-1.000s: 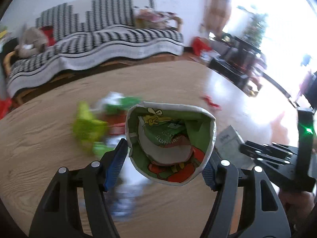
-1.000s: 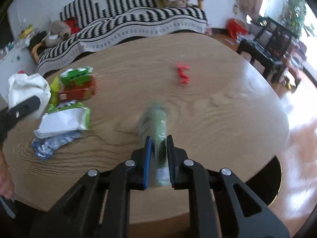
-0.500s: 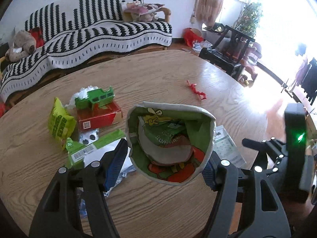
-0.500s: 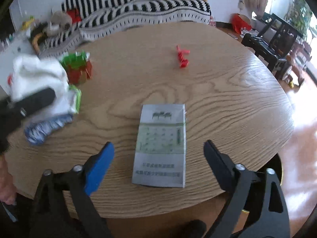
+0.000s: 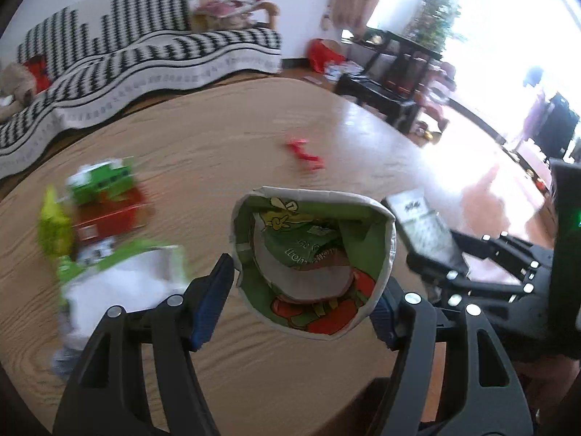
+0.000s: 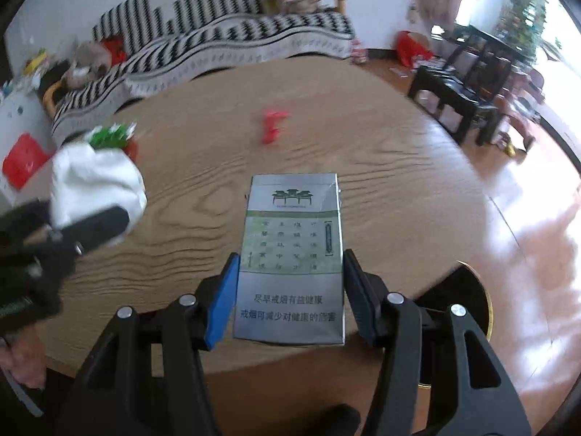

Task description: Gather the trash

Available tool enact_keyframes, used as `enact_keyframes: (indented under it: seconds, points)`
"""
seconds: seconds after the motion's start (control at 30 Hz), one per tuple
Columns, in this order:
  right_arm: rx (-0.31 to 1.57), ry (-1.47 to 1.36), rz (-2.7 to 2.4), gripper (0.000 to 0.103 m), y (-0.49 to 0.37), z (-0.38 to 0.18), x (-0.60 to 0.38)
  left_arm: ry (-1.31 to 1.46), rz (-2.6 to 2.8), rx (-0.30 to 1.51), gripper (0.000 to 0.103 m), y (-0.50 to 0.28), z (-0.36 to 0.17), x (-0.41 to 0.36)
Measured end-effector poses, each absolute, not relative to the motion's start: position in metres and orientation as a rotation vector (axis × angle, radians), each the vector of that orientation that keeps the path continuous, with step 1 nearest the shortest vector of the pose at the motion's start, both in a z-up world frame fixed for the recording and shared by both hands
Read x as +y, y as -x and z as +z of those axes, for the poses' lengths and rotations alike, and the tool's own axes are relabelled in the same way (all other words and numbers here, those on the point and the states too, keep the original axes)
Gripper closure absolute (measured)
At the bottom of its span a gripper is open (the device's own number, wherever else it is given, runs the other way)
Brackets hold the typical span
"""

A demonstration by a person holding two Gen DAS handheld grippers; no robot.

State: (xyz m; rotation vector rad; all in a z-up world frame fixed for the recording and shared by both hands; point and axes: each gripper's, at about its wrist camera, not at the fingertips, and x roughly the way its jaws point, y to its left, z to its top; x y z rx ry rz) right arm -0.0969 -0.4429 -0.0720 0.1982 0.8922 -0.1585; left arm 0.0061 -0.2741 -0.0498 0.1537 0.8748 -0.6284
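My left gripper is shut on an open paper cup, white outside and printed green and red inside, with a green wrapper in it. My right gripper is shut on a flattened grey-green cigarette pack, held by its side edges above the round wooden table. The pack also shows in the left wrist view, just right of the cup. The cup shows white in the right wrist view, to the left of the pack.
On the table lie a red scrap, a red and green box, a yellow-green packet and a white and green wrapper. A striped sofa stands behind; dark chairs at the right.
My right gripper dropped the pack flat on the table and opened, then closed on its side edges and lifted it. My left gripper kept hold of the cup and shifted.
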Motion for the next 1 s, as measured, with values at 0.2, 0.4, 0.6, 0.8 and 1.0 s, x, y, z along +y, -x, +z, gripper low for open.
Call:
enact_keyframes:
  seconds: [0.2,0.4,0.6,0.8,1.0]
  points:
    - [0.88,-0.312,-0.301,0.047,0.142,-0.075,-0.531,-0.218,-0.775,0.878,0.037,0.031,-0.065,-0.35]
    - [0.891,-0.412,-0.426,0.047,0.191,-0.094,-0.607,-0.28,-0.928,0.896,0.037,0.075,-0.09,-0.42]
    - [0.893,-0.472,-0.475,0.047,0.227,-0.107,-0.648,-0.327,-1.015,0.925,0.037,0.098,-0.116,-0.469]
    - [0.892,-0.509,-0.495,0.047,0.238,-0.111,-0.665,-0.33,-1.029,0.958,0.037,0.097,-0.133,-0.493]
    - [0.902,-0.532,-0.492,0.047,0.231,-0.115,-0.669,-0.324,-1.02,0.983,0.037,0.089,-0.143,-0.503]
